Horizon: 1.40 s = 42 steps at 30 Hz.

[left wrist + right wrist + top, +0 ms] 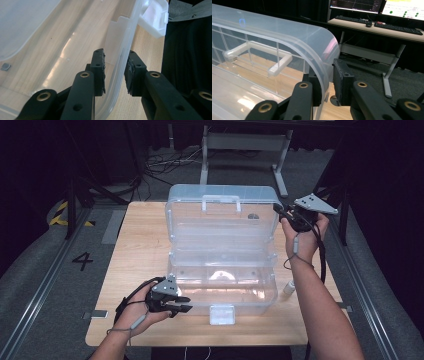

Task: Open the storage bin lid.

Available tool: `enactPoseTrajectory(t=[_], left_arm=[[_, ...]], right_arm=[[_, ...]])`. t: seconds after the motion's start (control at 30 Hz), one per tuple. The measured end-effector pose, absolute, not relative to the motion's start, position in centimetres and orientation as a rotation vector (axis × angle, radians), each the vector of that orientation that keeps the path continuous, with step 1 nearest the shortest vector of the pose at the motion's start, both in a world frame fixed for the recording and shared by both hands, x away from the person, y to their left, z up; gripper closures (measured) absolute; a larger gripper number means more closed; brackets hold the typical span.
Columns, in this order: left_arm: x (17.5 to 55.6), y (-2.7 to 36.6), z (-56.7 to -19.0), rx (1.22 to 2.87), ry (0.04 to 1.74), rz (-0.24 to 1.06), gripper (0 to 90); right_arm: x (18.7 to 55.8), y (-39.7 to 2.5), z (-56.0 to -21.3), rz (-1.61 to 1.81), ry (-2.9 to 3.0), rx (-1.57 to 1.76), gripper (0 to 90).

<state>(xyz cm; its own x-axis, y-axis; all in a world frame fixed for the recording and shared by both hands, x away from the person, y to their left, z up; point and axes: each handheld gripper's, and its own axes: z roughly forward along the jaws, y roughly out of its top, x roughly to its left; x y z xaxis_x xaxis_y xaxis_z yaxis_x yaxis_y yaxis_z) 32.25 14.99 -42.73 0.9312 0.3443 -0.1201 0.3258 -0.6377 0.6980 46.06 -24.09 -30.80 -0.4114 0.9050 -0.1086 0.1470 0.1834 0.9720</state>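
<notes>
A clear plastic box stands open on the wooden table, its lid raised upright at the back. My left gripper is at the box's front left corner. In the left gripper view its jaws straddle the box wall, open, with a gap at the inner pad. My right gripper is at the lid's upper right edge. In the right gripper view the pads press on the lid's curved rim from both sides.
A white latch hangs at the box's front, and a handle is on the lid. A small white bottle stands on the table right of the box. A desk frame and cables lie on the floor beyond.
</notes>
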Motion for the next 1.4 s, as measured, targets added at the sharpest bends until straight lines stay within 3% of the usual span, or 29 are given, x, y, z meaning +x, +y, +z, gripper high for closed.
enactPoseTrajectory(t=[1.4], left_arm=[[32.5, 15.0, -42.8, 2.300, 0.475, 0.005, 71.9]], right_arm=[[50.1, -23.8, -31.8, 1.291, 1.712, 1.060, 81.6]])
